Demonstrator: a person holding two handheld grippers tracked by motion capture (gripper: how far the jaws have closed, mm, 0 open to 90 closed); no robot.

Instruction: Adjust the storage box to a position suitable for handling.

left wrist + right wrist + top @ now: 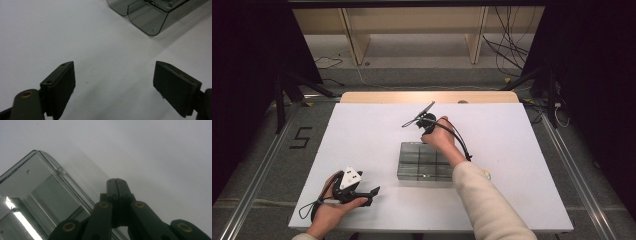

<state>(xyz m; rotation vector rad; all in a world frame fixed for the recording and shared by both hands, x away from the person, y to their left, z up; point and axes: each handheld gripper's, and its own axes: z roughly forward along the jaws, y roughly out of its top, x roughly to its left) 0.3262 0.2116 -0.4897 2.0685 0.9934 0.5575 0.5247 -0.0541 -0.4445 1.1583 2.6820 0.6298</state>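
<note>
Left gripper (371, 192) is sitting low on the white worktop (362, 140), held in the person's left hand (329, 210) near the front-left corner. Its jaws are standing wide apart with nothing between them, just bare worktop (75, 37) showing in the gap. No pad is touching anything.

Smoky transparent plastic compartment box (424, 161) is lying flat mid-worktop, well apart from the left jaws, ahead of them and off to their right. In the left gripper view the box's rounded corner (150, 17) is showing at top right, far beyond the jaw tips.

Right gripper (419, 120) is being held in the person's right hand (439, 137), just past the far edge of the box, with its tip pointing away toward the far side of the worktop. Its jaws are pressed together, pad to pad, gripping nothing. In the right gripper view the closed tips (116, 181) are hanging over plain worktop, and the box wall and rounded rim (50, 185) are lying just beside the jaws on their left, below the tips; can't tell whether the jaw links are touching the rim.

Cream sleeve (487, 200) of the right forearm is crossing over the box's right end.
</note>
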